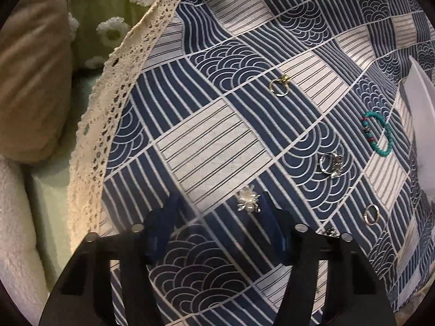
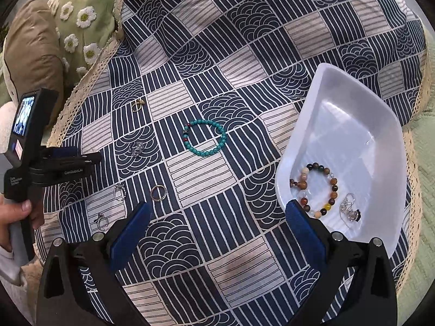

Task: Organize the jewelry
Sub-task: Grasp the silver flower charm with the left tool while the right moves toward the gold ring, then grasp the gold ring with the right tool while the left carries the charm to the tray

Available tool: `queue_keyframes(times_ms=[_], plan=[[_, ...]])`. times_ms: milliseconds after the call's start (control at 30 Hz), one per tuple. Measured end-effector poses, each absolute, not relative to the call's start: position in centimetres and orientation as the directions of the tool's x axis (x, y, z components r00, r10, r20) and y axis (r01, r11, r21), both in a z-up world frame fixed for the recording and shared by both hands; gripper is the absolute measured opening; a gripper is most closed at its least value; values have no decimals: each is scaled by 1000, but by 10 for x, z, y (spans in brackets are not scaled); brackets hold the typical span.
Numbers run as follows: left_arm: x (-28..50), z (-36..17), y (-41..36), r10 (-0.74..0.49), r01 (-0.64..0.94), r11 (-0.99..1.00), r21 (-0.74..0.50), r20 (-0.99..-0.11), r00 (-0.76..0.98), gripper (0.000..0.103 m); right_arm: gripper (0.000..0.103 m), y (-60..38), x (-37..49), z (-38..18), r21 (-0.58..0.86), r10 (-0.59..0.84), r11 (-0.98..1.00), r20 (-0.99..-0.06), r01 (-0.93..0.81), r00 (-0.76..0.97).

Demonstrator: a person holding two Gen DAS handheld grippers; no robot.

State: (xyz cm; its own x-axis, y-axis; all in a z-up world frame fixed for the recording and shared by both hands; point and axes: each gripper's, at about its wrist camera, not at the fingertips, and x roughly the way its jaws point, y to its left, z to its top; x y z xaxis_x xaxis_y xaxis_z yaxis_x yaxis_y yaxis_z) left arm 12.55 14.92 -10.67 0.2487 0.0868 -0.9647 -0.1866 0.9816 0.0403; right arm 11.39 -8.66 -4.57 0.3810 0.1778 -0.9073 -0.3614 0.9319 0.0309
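My left gripper (image 1: 217, 206) is open just above the cloth, a pearl brooch (image 1: 248, 200) between its blue pads near the right finger; it also shows in the right wrist view (image 2: 81, 155). A gold ring (image 1: 280, 85), a silver ornate ring (image 1: 331, 164), a plain ring (image 1: 372, 214) and a turquoise bead bracelet (image 1: 379, 133) lie on the cloth. My right gripper (image 2: 217, 217) is open and empty beside a white tray (image 2: 361, 125) holding a brown bead bracelet (image 2: 316, 187) and silver earrings (image 2: 350, 209). The turquoise bracelet (image 2: 205, 137) lies ahead of it.
A blue-and-white patterned cloth (image 2: 244, 54) with a lace edge (image 1: 114, 103) covers the surface. A green daisy cushion (image 2: 84, 19) and a tan cushion (image 1: 32, 68) sit at the far left. More small rings (image 2: 119, 191) lie near the left gripper.
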Motion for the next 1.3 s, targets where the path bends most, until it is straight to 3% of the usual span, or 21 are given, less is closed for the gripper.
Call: queue_keyframes(times_ms=[333,633,667,733,900,1100,1300], plan=[[128,-105,138,48,-174,985,0,-960,277,17,98,-86,118,-57,24,163,937,-912,-349,375],[125,-103,144,-28,-201,975,-91,-955,295,15,97,-61,119,-74,170,300,900,-909,-401,289],[124,-102,143,-28,-200,976,-90,-955,294,15,95,-58,118,-75,172,302,900,-909,-401,287],[122,-101,142,-23,-193,978,-83,-955,294,15,70,-49,119,-79,181,308,895,-912,-407,272],[118,-91,137,-15,-177,982,-72,-953,303,15,44,-23,121,-94,190,310,883,-923,-428,230],[107,-79,143,-5,-165,985,-60,-949,316,15,38,-7,122,-111,143,264,883,-939,-447,221],[110,-79,142,-13,-160,985,-69,-945,327,15,23,-2,122,-117,74,211,887,-943,-456,256]])
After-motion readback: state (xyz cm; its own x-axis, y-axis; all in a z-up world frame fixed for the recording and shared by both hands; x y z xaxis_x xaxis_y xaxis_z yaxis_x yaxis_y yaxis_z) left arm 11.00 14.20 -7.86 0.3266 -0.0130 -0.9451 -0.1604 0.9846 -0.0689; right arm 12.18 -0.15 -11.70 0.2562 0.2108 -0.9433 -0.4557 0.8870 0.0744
